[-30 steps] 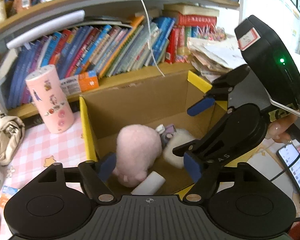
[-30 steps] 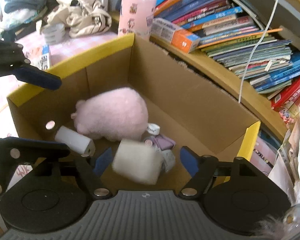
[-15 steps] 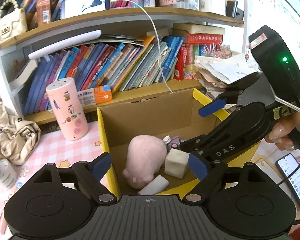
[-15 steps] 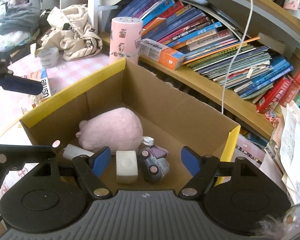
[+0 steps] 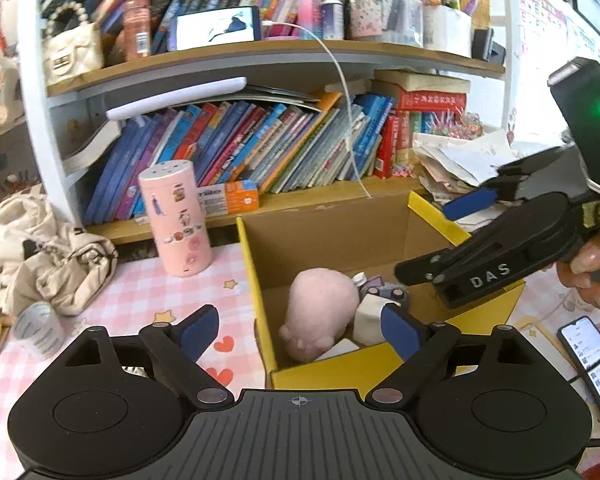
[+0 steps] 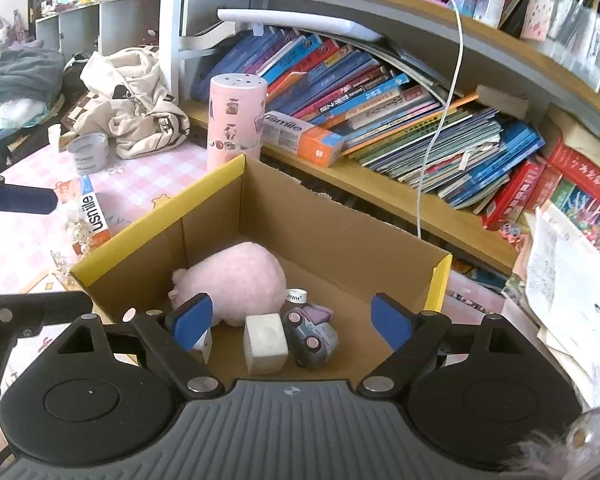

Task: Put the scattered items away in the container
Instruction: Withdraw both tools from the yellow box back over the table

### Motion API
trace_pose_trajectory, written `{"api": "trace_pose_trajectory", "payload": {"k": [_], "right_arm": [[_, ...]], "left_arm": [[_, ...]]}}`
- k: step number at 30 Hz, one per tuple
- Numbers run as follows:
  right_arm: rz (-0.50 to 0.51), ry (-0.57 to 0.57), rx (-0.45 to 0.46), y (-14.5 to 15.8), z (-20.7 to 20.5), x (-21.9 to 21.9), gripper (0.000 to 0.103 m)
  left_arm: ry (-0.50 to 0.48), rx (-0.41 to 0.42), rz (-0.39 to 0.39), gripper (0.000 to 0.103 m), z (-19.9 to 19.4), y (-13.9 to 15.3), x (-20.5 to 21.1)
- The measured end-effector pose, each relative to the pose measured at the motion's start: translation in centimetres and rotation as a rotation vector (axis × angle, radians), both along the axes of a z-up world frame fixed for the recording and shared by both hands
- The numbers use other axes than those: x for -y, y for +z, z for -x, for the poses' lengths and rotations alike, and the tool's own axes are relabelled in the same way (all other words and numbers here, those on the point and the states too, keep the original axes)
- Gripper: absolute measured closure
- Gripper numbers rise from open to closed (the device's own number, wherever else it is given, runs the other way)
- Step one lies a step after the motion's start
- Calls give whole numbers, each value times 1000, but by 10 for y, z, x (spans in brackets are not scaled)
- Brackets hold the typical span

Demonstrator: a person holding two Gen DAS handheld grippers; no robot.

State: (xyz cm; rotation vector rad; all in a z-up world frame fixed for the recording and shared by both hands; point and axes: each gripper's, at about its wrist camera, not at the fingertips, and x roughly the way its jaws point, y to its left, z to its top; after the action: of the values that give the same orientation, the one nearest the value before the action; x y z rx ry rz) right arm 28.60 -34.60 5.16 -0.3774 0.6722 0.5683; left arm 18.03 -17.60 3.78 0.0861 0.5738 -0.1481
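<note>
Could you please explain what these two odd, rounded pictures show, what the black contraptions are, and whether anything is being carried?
There is no robot here: a person holds a hand-held two-finger gripper in each hand, and each carries a wide-angle camera looking along its blue-padded fingers. One picture is from the left gripper, the other from the right gripper, which also shows from the side in the left view.

Both look down at a cardboard box with yellow flaps, standing on a pink checked table in front of a bookshelf. Inside lie a pink plush toy, a white block, a small toy car and a white tube.

Neither gripper holds anything; both sets of jaws are opening, with nothing between the pads. Outside the box stand a pink canister and a roll of tape.
</note>
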Motion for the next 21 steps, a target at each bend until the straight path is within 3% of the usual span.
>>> {"api": "trace_pose_trajectory", "payload": {"k": [15,21], "right_arm": [[-23,-151,43,3,58,-16,13],[-45,-159,102,9,90,-37,6]], "left_arm": [[-76,29,-22,7,41,5,-32],[-81,25,-15,6,55,4,-51]]}}
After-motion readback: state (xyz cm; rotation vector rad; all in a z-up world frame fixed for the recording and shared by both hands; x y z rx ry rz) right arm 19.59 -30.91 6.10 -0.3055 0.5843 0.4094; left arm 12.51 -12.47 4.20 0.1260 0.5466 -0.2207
